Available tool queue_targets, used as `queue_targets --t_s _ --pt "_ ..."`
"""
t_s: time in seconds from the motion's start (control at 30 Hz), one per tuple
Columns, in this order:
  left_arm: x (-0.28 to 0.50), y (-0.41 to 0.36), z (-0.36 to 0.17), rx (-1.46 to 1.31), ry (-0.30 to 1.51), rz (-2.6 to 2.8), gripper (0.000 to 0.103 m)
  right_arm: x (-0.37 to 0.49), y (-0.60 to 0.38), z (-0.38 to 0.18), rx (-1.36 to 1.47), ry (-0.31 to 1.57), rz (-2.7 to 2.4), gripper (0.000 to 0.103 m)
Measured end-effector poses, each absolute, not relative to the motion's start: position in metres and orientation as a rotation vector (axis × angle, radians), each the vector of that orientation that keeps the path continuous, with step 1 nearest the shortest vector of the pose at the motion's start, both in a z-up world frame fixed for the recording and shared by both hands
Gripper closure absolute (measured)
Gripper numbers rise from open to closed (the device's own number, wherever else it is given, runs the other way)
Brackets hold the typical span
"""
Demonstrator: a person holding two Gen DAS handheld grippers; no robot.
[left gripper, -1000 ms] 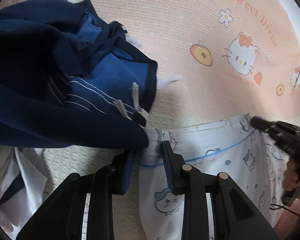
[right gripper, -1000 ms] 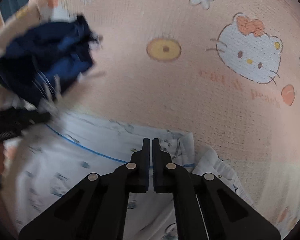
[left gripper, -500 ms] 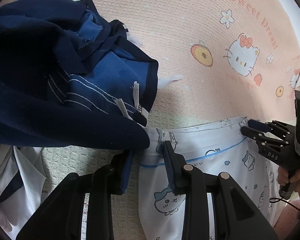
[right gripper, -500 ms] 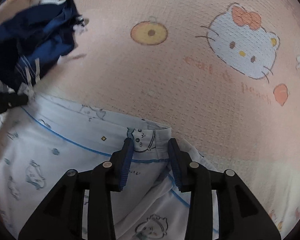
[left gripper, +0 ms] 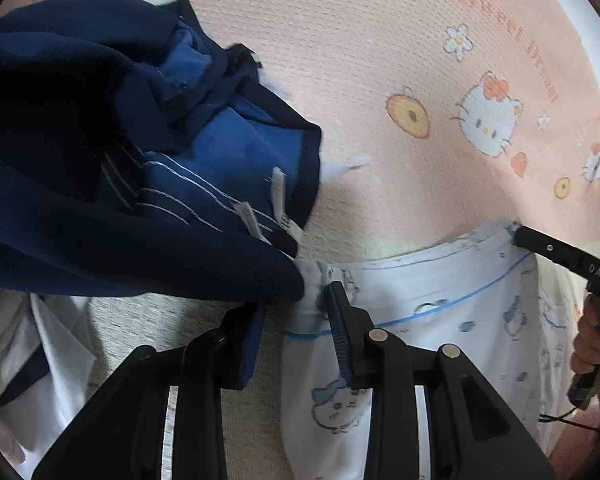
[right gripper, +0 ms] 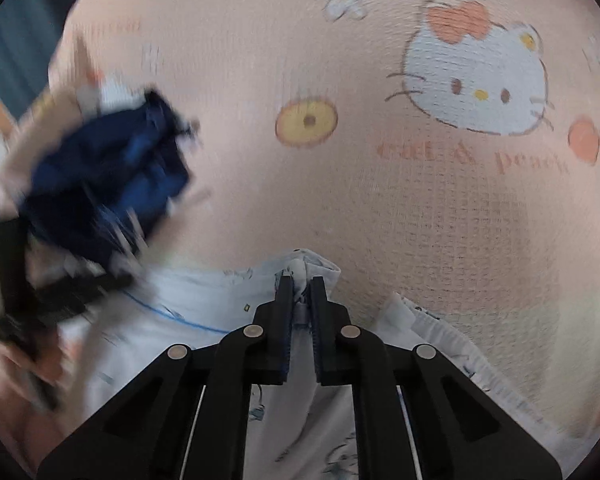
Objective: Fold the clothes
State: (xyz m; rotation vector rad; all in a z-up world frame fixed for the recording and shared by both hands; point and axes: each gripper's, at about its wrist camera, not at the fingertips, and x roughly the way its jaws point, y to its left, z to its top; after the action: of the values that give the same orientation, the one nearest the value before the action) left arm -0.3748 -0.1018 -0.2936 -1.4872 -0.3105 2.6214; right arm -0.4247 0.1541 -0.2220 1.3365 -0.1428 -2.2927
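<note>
A white garment (left gripper: 440,292) printed with small cartoon cats and a thin blue line lies on the pink blanket. Its left top corner sits between the spread fingers of my left gripper (left gripper: 296,314), which is open. A heap of navy clothing (left gripper: 100,160) hangs over that corner and touches the left finger. In the right wrist view my right gripper (right gripper: 300,292) is shut on the white garment's (right gripper: 204,296) right top corner. The same right gripper (left gripper: 540,244) shows at the far right of the left wrist view, pinching that edge.
The pink cartoon-cat blanket (left gripper: 380,60) stretches away beyond the garment. A white shirt with a navy collar (left gripper: 40,352) lies at the lower left. A person's hand (left gripper: 592,344) holds the right gripper's handle. The navy heap (right gripper: 112,184) looks blurred in the right wrist view.
My right gripper, shut and empty a second ago, opened over the white garment's corner and has now shut on it. The left gripper has stayed open at the other corner.
</note>
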Motion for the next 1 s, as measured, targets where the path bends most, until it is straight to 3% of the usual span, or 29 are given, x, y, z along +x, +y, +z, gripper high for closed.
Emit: queue_targets --t_s 0.07,0.2,0.47,0.6,0.7,1.0 --pt "-0.375 -0.102 -0.296 -1.511 -0.230 2.679 0.082 -0.429 0.155 -0.228 1.380 -0.117 -2.322 0.096" --pt "-0.376 -0.105 -0.295 -1.512 -0.251 2.697 0.084 -0.434 0.150 -0.235 1.404 -0.090 -2.326 0.097" --pt "-0.380 -0.118 -0.297 -1.529 -0.290 2.724 0.080 -0.452 0.137 -0.256 1.445 -0.012 -2.339 0.097" --pt "-0.380 -0.123 -0.294 -1.554 -0.364 2.664 0.073 -0.438 0.143 -0.240 1.479 -0.038 -2.351 0.081" --pt "-0.371 -0.125 -0.290 -1.582 -0.459 2.577 0.070 -0.417 0.157 -0.219 1.479 -0.126 -2.362 0.079" --pt "-0.308 -0.046 -0.262 -1.537 -0.278 2.414 0.069 -0.328 0.230 -0.201 1.600 -0.171 -2.469 0.079"
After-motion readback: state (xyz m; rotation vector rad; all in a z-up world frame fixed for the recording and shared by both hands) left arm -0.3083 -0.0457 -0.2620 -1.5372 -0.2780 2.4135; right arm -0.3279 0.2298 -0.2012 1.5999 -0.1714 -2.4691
